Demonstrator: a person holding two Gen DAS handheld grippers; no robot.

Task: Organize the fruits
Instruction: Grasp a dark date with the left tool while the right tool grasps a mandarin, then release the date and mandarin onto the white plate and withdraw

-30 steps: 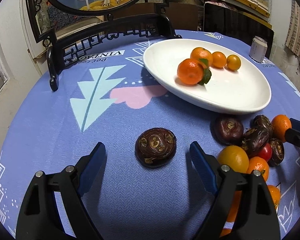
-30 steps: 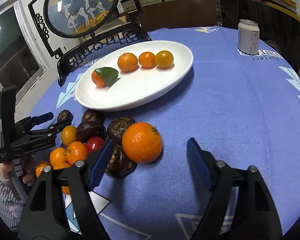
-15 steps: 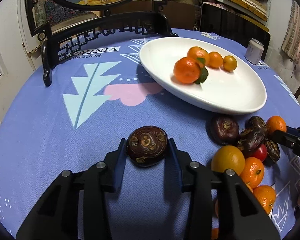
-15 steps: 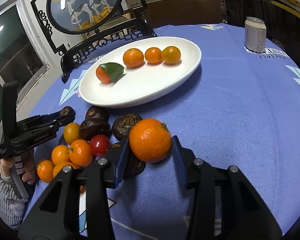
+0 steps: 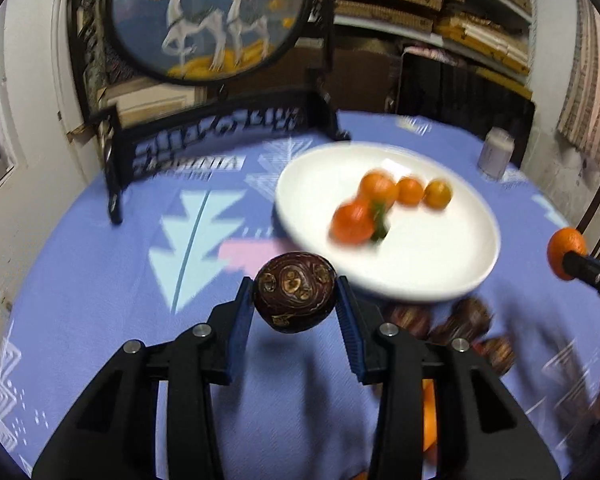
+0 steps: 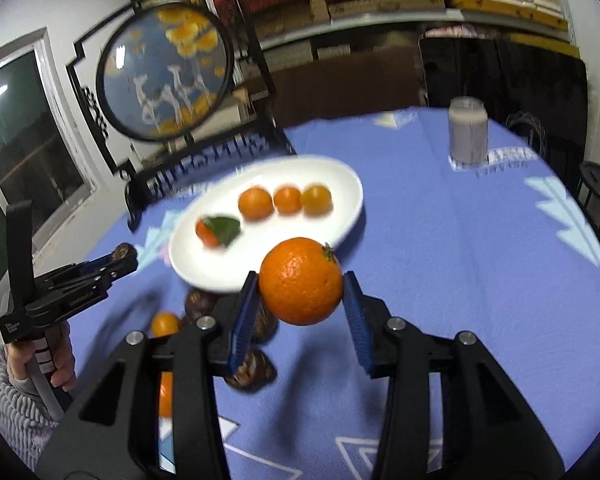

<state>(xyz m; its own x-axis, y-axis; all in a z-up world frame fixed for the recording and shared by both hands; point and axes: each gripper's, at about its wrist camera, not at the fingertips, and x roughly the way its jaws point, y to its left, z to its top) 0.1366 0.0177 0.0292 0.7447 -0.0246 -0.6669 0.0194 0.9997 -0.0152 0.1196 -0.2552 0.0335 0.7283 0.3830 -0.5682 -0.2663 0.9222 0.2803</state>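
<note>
Through my left wrist camera, my left gripper [image 5: 296,304] is clenched on the dark brown fruit [image 5: 295,292]; its blue pads press both flanks and the fruit hangs clear above the blue tablecloth [image 5: 100,292]. The white plate [image 5: 432,276] lies just ahead and to the right, with four small oranges [image 5: 410,191] on its far half and the near half bare. To do this carry well, I judge I should keep the squeeze even, clear the near rim, and let go only once the fruit rests on bare plate, since a round fruit will roll. At the right edge, the orange [image 5: 567,247] shows in my other gripper.

Through my right wrist camera, my right gripper [image 6: 300,296] grasps that orange [image 6: 301,281] at its widest part, lifted off the cloth. The plate [image 6: 204,276] sits ahead and left, and the remaining pile of fruit [image 6: 198,303] lies below and partly hidden behind my fingers. My left gripper [image 6: 127,258] enters from the left with its dark fruit [image 6: 123,251]. Both are heading for one plate, so I think I should stagger the placements and set the orange beside the row of oranges.
</note>
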